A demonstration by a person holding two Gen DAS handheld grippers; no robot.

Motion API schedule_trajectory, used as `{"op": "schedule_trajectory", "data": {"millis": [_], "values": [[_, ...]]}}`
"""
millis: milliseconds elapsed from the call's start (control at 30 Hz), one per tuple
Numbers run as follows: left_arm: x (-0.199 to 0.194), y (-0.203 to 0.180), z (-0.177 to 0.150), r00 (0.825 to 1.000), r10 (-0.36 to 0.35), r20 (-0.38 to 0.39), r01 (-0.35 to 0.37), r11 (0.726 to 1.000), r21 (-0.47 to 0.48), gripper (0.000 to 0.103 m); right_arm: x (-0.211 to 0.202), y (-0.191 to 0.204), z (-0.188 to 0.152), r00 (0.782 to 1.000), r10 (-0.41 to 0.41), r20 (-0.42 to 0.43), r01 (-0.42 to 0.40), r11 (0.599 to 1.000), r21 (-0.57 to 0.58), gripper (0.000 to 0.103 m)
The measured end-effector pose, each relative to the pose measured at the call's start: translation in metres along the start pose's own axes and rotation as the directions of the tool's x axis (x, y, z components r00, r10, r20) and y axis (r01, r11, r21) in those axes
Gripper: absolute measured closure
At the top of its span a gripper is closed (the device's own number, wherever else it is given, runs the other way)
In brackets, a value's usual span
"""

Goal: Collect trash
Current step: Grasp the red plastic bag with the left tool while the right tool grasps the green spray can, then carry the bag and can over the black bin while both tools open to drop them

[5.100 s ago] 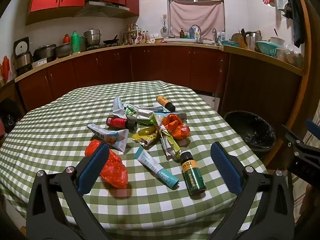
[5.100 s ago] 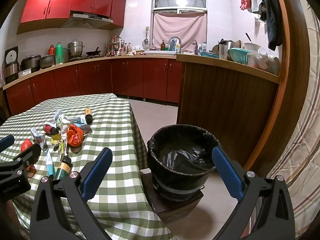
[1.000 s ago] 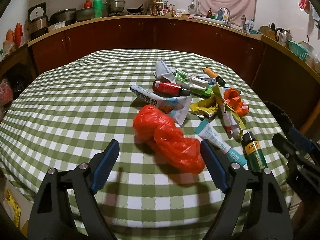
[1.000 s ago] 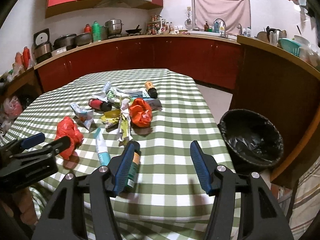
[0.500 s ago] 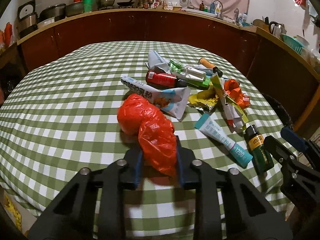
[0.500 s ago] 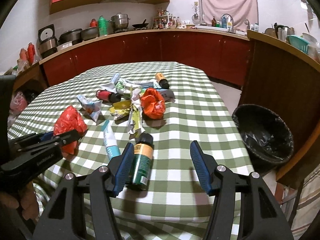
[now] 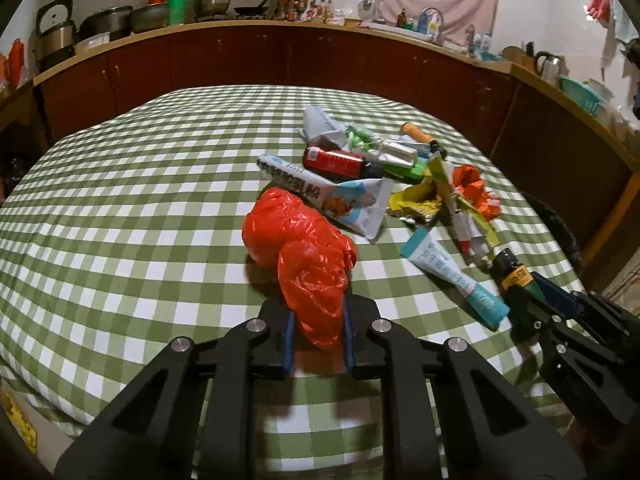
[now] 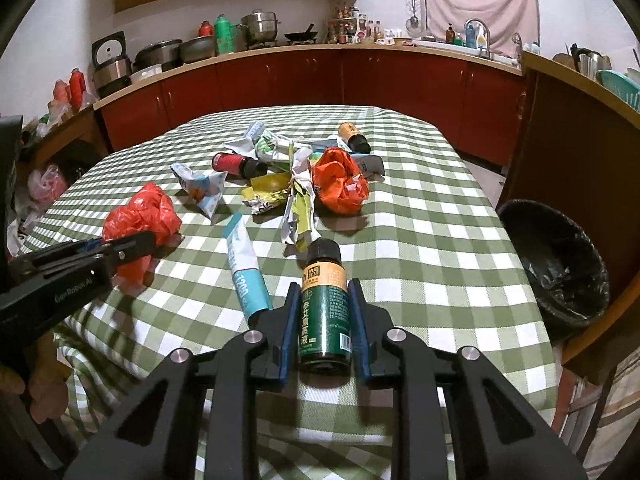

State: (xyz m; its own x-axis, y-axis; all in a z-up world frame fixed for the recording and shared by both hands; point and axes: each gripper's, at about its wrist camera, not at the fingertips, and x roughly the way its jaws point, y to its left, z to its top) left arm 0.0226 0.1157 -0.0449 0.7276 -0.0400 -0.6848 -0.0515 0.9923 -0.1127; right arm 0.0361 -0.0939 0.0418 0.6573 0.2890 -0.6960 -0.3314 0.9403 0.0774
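Right claw (image 8: 324, 320) clamps green bottle (image 8: 325, 312); tube (image 8: 246, 268) just beside.

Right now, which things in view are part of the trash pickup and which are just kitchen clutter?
Part of the job:
- red plastic bag, pinched in the left hand-held gripper
- green bottle, between the right hand-held gripper pads, which just closed in
- blue tube
- wrapper pile
- lined bin

Just lying about:
- pots on the counter
- sink bottles
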Motion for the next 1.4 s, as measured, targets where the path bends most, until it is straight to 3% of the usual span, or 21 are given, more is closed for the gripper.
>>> {"op": "schedule_trajectory", "data": {"millis": [200,467,700,933,1133,1400], "values": [[-0.015,-0.001,0.003,1.0,-0.001,0.029,0.0,1.0,0.013,0.088,-0.011,0.0,0.003,0.999,-0.009,0.044,0.01,1.0,-0.016,0.078],[-0.028,-0.028,0.022,0.995,-0.06,0.075,0.057,0.997,0.049,0.088,-0.027,-0.029,0.02,0.994,-0.045,0.099,0.042,0.999,0.035,0.078],[-0.013,-0.094,0.046,0.983,-0.164,0.083,0.15,0.977,0.151,0.088,-0.034,-0.092,0.029,0.978,-0.167,0.127,0.152,0.981,0.123,0.078],[0.017,-0.171,0.062,0.964,-0.264,0.032,0.25,0.941,0.23,0.088,-0.032,-0.159,0.03,0.954,-0.275,0.122,0.246,0.945,0.214,0.078],[0.047,-0.236,0.07,0.955,-0.296,-0.01,0.286,0.912,0.293,0.088,-0.026,-0.209,0.026,0.942,-0.32,0.103,0.283,0.92,0.272,0.078],[0.088,-0.293,0.077,0.956,-0.282,-0.075,0.291,0.905,0.311,0.088,-0.01,-0.257,0.024,0.941,-0.332,0.072,0.293,0.901,0.319,0.078]]}}
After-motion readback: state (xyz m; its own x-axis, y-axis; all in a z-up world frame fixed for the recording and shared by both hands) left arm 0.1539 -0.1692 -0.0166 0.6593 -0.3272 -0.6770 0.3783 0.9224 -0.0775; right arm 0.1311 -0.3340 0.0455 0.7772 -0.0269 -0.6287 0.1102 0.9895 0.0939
